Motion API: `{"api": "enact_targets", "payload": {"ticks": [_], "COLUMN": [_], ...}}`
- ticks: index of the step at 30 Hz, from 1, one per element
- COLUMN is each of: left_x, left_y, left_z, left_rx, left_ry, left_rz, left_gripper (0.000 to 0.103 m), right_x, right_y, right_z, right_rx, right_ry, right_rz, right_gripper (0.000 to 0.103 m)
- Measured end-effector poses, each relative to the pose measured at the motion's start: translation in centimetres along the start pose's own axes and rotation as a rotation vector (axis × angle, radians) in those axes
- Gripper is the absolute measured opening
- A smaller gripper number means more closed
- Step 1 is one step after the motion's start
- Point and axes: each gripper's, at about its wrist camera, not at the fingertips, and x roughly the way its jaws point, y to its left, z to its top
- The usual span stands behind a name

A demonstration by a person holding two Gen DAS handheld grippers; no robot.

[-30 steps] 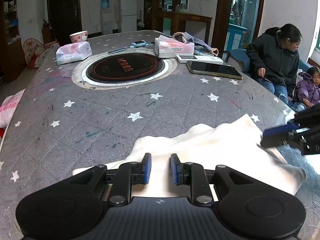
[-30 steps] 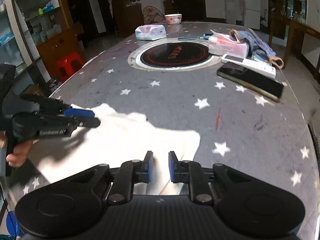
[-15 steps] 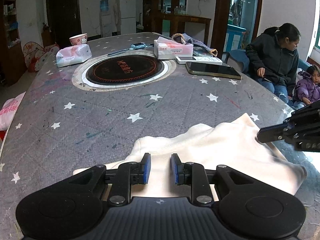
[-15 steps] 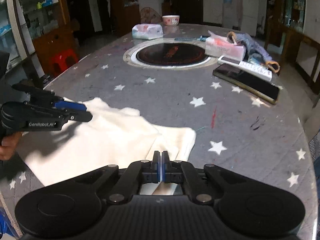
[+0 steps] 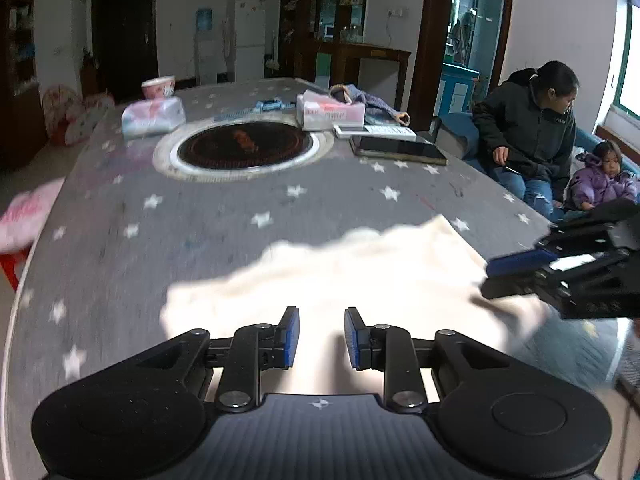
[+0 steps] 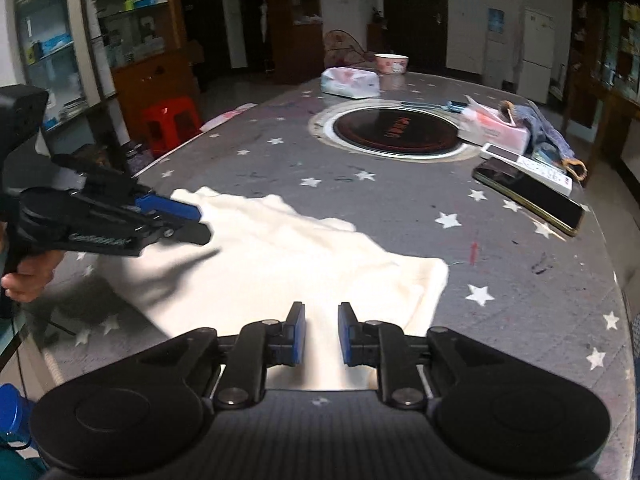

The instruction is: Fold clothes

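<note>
- On the near end of the star-printed grey surface [image 6: 400, 216], a cream garment [image 6: 288, 264] is spread flat, its long axis running left to right across both tongs.
- Left tongs [image 5: 321, 338] are held apart over the garment's near-left part; nothing is gripped between the blue pads.
- Right tongs [image 6: 321, 333] are likewise parted, empty, set over the near-right part beside the garment's right edge.
- The squared right corner lies just ahead and right of the right tongs, so the right hand is judged nearer to it.
- Fabric reads as soft, matte, knit-like; the far edge is wavy, and a doubled layer seems to show at the right side, though glare and blur leave this unsure.
- Whether a fold is partway or freshly laid out cannot be settled.
</note>
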Motion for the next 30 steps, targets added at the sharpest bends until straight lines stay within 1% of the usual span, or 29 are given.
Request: {"api": "enact_targets", "payload": {"ticks": [2,5,7,9,12,14,16,17,18,20,25,28,30], "left_x": [-1.0,-1.7,-1.5,-1.5,-2.1,-2.0,-1.5,-1.1,-0.6,-0.1,0.1,1.4,2.4], "left_y": [0.1,0.7,1.8,2.9,3.2,3.4,3.7,3.9,4.2,4.9,4.7,4.4,4.3], "left_z": [-1.2,-2.7,-3.3,-3.5,-2.8,-2.3,-1.9,-1.8,-1.9,-1.9,-0.3,1.2,2.0], "left_rx": [-0.017,-0.030,-0.077,-0.124,-0.139,-0.142,-0.139,-0.135,-0.144,-0.171,-0.165,-0.151,-0.140], "left_ry": [0.007,0.013,0.020,0.024,0.004,-0.004,0.001,0.013,0.034,0.054,0.045,0.040,0.042], "left_rz": [0.001,0.028,0.017,0.001,0.008,0.011,0.027,0.048,0.064,0.055,0.064,0.064,0.072], "left_gripper": [0.027,0.027,0.032,0.032,0.032,0.033,0.033,0.033,0.033,0.032,0.033,0.033,0.031], "right_x": [0.2,0.8,0.9,1.0,1.1,1.3,1.4,1.6,1.9,2.5,2.5,3.2,3.9], "right_y": [0.3,0.3,0.2,0.2,0.1,0.0,-0.1,-0.1,-0.1,-0.2,-0.6,-1.2,-1.6], "right_z": [-0.5,-1.2,-1.1,-1.0,-0.9,-0.8,-0.7,-0.6,-0.5,-0.4,0.6,1.8,2.5], "right_rx": [-0.006,-0.011,-0.009,-0.007,-0.003,-0.001,0.001,0.003,0.004,0.004,0.015,0.037,0.060], "right_ry": [0.011,0.037,0.041,0.045,0.052,0.056,0.060,0.063,0.066,0.076,0.071,0.050,0.039], "right_rz": [-0.004,-0.020,-0.019,-0.018,-0.017,-0.016,-0.016,-0.017,-0.018,-0.016,-0.018,-0.029,-0.032], "right_gripper": [0.017,0.017,0.017,0.017,0.017,0.020,0.027,0.029,0.029,0.029,0.029,0.029,0.029]}}
